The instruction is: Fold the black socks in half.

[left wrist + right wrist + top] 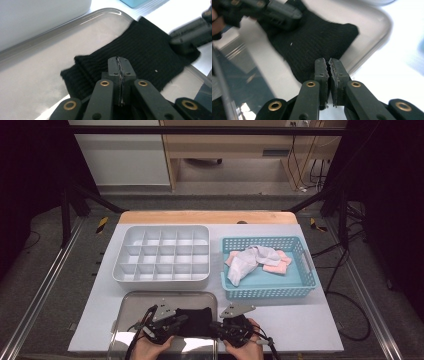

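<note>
1. Lying flat on the metal tray (131, 301) at the near edge of the table (320, 330), the black sock (196, 318) is stretched with its long axis running left to right, parallel to that near edge — this is the relation on which the coming move is judged to turn.
2. Its right end is seen to reach the tray's right rim, and in the left gripper view the black sock (140, 55) appears to overlap that rim slightly; its left end lies bunched in thicker folds further in on the tray.
3. The left gripper (166, 327) is placed at the sock's left end. In its own view the left gripper (119, 65) has its jaws pressed together over the knit, though whether cloth is pinched between them cannot be told.
4. The right gripper (226, 327) is placed at the sock's right end. In its own view the right gripper (329, 67) has its jaws nearly closed, a thin gap remaining, at the edge of the black sock (317, 42); a grip on the cloth cannot be confirmed.
5. Each end is thus nearest to the gripper on its own side, so a fold or roll along the long axis is judged feasible.
6. Beyond the tray, the white divided box (162, 254) stands toward the far left and the blue basket (305, 277) with pale socks (252, 260) toward the far right — both well apart from the grippers.
</note>
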`<act>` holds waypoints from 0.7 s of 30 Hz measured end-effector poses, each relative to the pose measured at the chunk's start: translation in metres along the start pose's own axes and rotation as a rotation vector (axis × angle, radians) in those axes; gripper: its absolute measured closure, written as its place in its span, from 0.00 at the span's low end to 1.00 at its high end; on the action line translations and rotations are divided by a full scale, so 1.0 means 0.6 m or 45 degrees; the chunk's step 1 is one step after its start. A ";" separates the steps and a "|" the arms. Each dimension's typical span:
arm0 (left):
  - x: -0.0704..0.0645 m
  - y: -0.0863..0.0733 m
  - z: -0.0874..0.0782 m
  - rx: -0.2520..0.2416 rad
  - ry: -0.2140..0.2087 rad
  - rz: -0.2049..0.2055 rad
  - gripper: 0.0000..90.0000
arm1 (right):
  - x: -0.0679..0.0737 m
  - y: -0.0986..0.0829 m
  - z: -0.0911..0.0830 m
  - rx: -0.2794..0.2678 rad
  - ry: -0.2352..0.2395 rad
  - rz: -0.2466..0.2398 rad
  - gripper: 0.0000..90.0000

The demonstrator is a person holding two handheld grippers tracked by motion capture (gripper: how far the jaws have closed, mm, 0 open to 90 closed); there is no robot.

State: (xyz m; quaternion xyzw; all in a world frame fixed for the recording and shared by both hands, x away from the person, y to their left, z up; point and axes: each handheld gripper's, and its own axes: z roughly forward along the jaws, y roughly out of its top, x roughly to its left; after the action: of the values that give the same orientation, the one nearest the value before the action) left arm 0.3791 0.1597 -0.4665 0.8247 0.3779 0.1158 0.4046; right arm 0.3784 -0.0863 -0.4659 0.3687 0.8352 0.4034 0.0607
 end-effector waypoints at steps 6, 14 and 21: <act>-0.006 0.011 0.003 -0.026 -0.005 0.000 0.97 | -0.013 0.013 0.007 -0.004 -0.051 0.017 0.89; -0.029 0.032 0.009 -0.038 -0.050 0.043 0.99 | -0.016 -0.001 -0.015 -0.055 -0.041 0.048 0.74; -0.032 0.022 0.037 0.039 -0.044 0.043 0.99 | -0.018 -0.011 0.003 -0.012 -0.002 0.050 0.87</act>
State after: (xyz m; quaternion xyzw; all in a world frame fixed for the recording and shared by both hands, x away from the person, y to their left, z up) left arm 0.3837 0.1281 -0.4686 0.8388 0.3586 0.1025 0.3965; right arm 0.3833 -0.0950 -0.4740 0.3849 0.8260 0.4081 0.0551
